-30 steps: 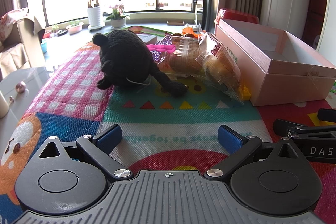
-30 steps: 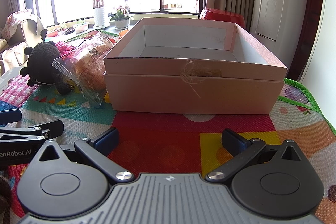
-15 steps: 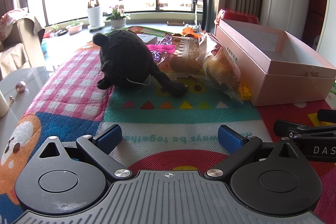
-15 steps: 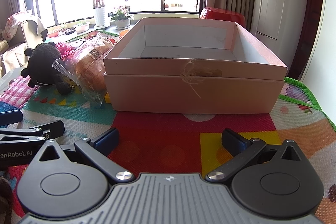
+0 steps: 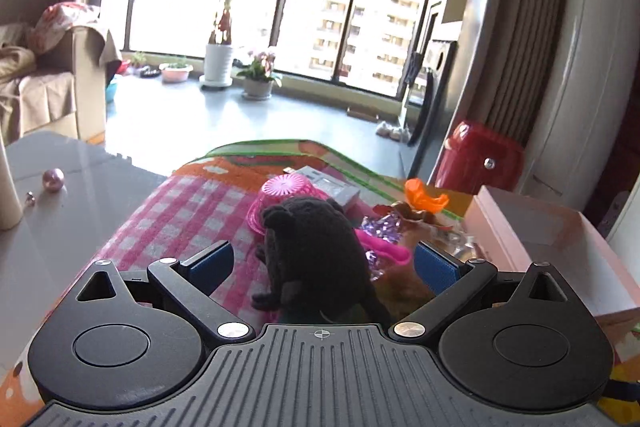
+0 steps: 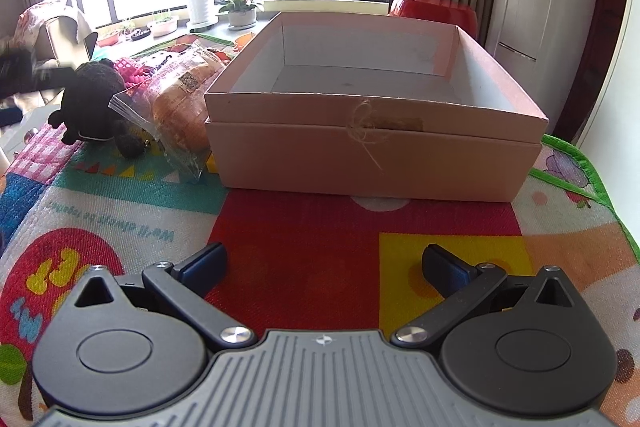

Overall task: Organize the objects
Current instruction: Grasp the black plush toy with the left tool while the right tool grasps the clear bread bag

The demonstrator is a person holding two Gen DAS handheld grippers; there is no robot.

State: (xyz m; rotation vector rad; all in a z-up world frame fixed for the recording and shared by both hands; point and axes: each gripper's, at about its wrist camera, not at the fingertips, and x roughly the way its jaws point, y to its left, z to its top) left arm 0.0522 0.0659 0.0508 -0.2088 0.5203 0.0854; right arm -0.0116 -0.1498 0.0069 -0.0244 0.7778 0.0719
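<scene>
A black plush toy (image 5: pixel 320 251) lies on the colourful play mat, and my open left gripper (image 5: pixel 324 263) stands around it, one blue pad on each side, not closed on it. The toy also shows in the right wrist view (image 6: pixel 96 95), with the blurred left gripper above it. A pink open box (image 6: pixel 376 147) stands in front of my open, empty right gripper (image 6: pixel 324 263), which is low over the mat. The box's corner shows at the right of the left wrist view (image 5: pixel 560 247).
A bagged bread loaf (image 6: pixel 180 103) leans against the box's left side. A pink upturned basket (image 5: pixel 280 199), a pink plastic piece (image 5: pixel 384 247), purple wrappers (image 5: pixel 380 227) and an orange toy (image 5: pixel 424 195) lie behind the plush. A grey table (image 5: pixel 60 211) stands left.
My left gripper has moved forward and up over the mat until its open fingers stand around the black plush toy. The right gripper has risen slightly and stays open.
</scene>
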